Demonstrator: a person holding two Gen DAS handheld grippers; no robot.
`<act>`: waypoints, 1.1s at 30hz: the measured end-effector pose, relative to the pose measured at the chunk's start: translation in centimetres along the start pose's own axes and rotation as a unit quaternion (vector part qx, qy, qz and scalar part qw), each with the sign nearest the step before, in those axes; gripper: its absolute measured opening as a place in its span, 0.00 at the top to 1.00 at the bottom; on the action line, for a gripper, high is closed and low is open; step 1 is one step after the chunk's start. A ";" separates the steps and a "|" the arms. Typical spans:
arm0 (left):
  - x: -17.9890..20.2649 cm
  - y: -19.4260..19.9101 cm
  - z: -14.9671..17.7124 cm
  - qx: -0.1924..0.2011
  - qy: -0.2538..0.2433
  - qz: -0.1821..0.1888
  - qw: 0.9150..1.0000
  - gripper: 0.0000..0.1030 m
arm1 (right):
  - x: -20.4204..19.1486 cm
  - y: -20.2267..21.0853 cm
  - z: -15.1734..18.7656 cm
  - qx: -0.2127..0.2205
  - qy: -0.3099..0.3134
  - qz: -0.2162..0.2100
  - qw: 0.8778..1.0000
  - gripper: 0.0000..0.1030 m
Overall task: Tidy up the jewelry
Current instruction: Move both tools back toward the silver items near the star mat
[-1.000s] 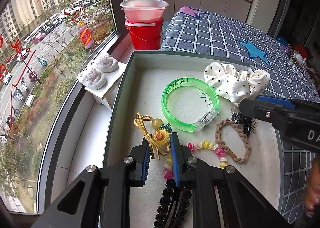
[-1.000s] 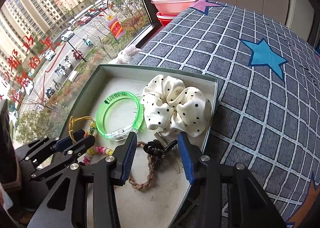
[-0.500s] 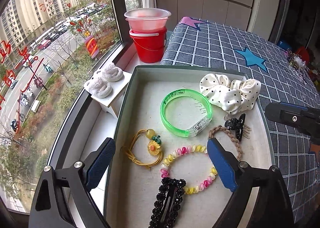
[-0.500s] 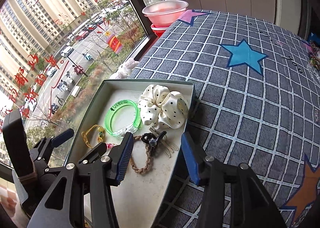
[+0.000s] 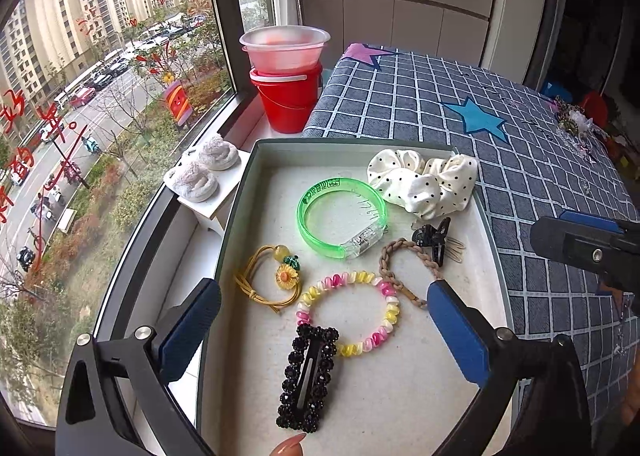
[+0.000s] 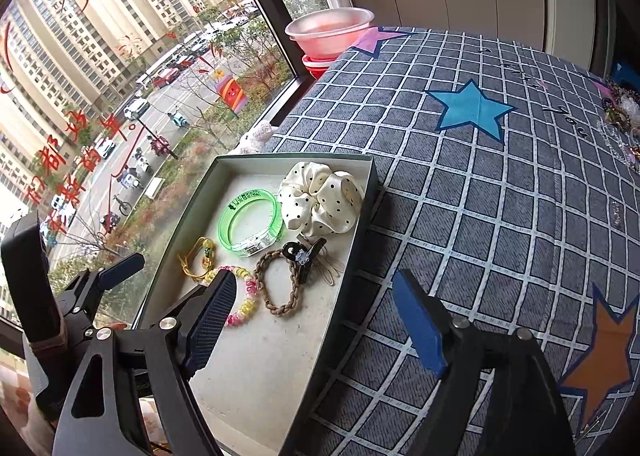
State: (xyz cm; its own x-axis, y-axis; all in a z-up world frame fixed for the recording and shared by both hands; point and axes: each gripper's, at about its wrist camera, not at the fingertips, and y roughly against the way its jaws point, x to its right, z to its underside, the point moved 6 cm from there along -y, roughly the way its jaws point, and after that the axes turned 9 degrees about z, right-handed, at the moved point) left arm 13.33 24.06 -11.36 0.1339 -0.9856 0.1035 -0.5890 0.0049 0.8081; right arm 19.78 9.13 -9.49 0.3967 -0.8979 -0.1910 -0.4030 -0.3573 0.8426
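A shallow box (image 5: 256, 160) (image 6: 360, 224) holds the jewelry: a green bangle (image 5: 340, 216) (image 6: 248, 220), a white dotted scrunchie (image 5: 424, 184) (image 6: 320, 200), a yellow flower hair tie (image 5: 276, 276), a pastel bead bracelet (image 5: 348, 312), a braided brown loop (image 5: 404, 268) (image 6: 280, 284), a black claw clip (image 5: 432, 236) (image 6: 302, 256) and a black beaded barrette (image 5: 308, 372). My left gripper (image 5: 324, 320) is open and empty above the box's near end. My right gripper (image 6: 316, 320) is open and empty over the box's right rim.
The box lies on a grey checked cloth with stars (image 6: 480, 176) by a window. A red bucket with a pink bowl (image 5: 286, 84) stands on the sill, beside small fuzzy slippers (image 5: 204, 172). More jewelry lies at the cloth's far right (image 6: 620, 124).
My left gripper opened, let go of the yellow flower hair tie and pulled back and up. My right gripper also drew back from the claw clip and opened wider.
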 end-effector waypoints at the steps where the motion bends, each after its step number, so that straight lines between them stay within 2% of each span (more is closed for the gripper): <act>1: 0.3 0.2 0.1 0.000 -0.002 0.001 1.000 0.00 | 0.2 0.3 0.2 0.001 -0.001 -0.001 1.000 0.20; 2: 0.6 0.4 0.2 0.000 -0.004 0.001 1.000 0.00 | 0.3 0.7 0.4 0.002 -0.003 -0.001 1.000 0.19; 4: 1.3 0.8 0.4 0.000 -0.007 0.005 1.000 0.00 | 0.8 1.3 0.9 0.005 -0.004 -0.002 1.000 0.11; 12: 5.7 2.5 0.8 0.008 -0.038 0.032 0.999 0.00 | 4.5 5.1 3.5 0.031 -0.020 0.022 0.999 0.11; 20: 12.8 4.0 1.1 0.018 -0.091 0.069 0.993 0.00 | 11.7 9.2 7.5 0.032 -0.075 0.059 0.995 0.10; 24: 16.0 4.1 1.5 0.013 -0.111 0.084 0.990 0.00 | 16.7 10.8 9.8 0.031 -0.116 0.102 0.988 0.10; 28: 18.7 3.4 2.1 0.001 -0.121 0.097 0.988 0.00 | 21.6 11.6 12.3 0.019 -0.179 0.129 0.975 0.10; 33: 21.3 3.2 4.1 -0.013 -0.136 0.117 0.984 0.00 | 24.5 10.8 15.0 -0.002 -0.208 0.153 0.966 0.10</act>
State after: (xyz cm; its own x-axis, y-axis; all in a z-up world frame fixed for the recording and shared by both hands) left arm 11.05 2.34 -8.99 -0.2231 -0.9657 0.1326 -0.5573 0.2380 0.7955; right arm 12.78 -20.59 -12.64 -0.1063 -0.9873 -0.1178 -0.4458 -0.0586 0.8932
